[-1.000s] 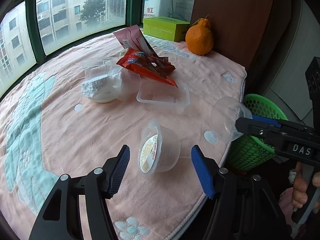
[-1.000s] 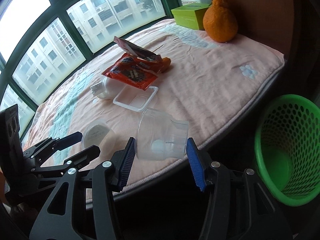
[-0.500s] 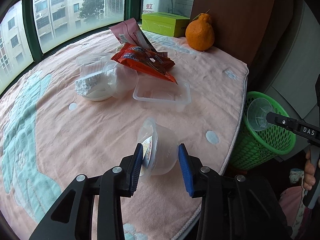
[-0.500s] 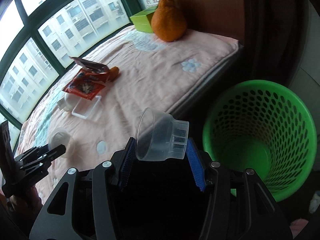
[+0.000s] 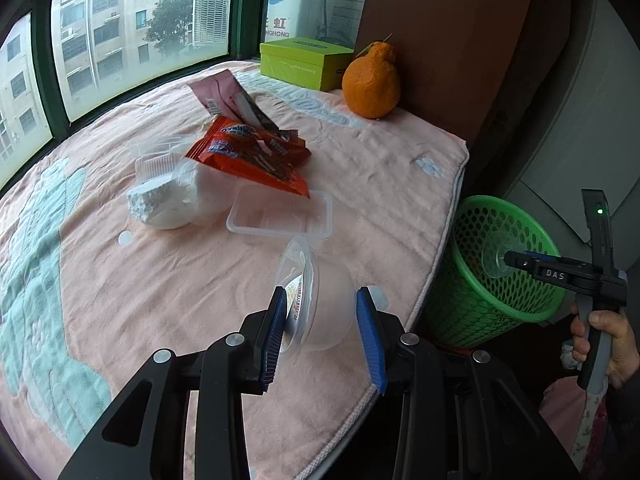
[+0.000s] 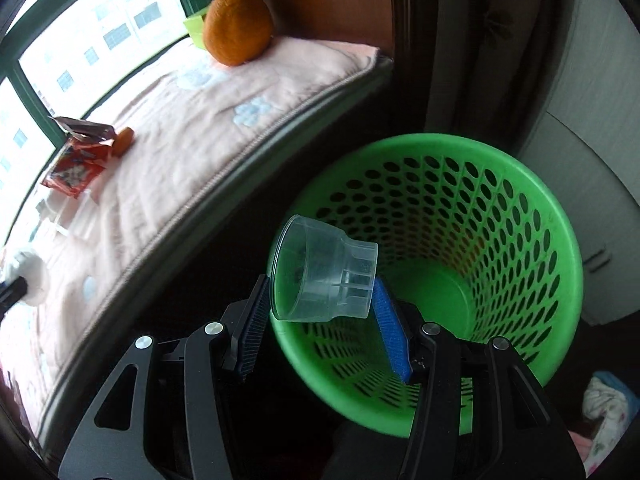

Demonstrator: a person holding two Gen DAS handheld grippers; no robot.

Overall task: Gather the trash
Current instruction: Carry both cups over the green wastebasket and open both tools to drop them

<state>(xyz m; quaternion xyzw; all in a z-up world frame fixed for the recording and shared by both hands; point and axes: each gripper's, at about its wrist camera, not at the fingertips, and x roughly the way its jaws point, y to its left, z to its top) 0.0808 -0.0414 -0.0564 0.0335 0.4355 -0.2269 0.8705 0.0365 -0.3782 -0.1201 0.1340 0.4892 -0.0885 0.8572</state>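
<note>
Clear cup [image 6: 324, 276] — right hand-held gripper [image 6: 320, 320] over basket [image 6: 520, 208]

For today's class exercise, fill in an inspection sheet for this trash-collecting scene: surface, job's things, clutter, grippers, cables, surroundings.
Surface: pink blanket with teal patterns.
Job's things: green basket beside the bed edge; clear cup over the basket rim; lidded cup; red wrapper; clear tray; white foam piece.
Clutter: orange fruit; green box.
Grippers: left gripper shut on lidded cup; right gripper shut on clear cup.
Cables: nothing seen.
Surroundings: window facing buildings.
</note>
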